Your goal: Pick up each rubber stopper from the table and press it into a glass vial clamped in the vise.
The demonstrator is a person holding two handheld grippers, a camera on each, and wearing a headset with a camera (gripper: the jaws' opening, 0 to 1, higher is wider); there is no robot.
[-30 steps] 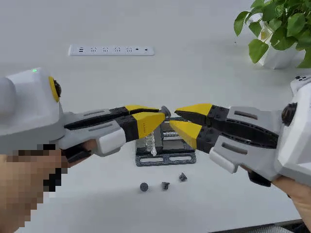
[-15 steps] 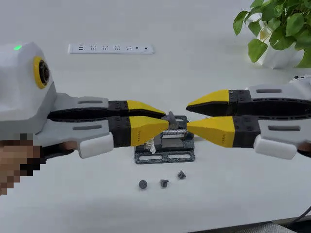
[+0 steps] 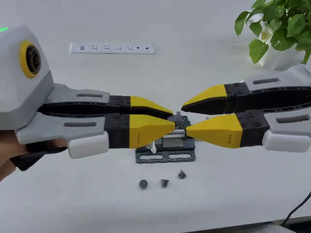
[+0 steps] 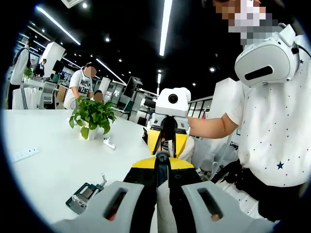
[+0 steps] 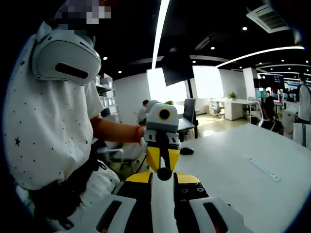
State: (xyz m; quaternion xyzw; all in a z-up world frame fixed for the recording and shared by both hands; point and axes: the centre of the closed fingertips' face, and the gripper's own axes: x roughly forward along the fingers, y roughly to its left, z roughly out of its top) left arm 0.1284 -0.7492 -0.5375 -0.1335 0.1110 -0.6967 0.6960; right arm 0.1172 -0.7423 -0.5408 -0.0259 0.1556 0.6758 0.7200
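Three rubber stoppers [image 3: 164, 183] lie on the table [image 3: 73, 194] just before the vise [image 3: 165, 149], while above it the left gripper [image 3: 172, 119] pinches a fourth stopper [image 3: 178, 117] between its nearly closed tips and the right gripper [image 3: 185, 119] faces it, jaws parted, tips just beside that stopper.

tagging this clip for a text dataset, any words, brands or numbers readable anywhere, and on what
None can be read.
left gripper, print on one of its yellow fingers: too small to read
power strip, marks by its sockets: too small to read
background person's shirt, dark print: blurred
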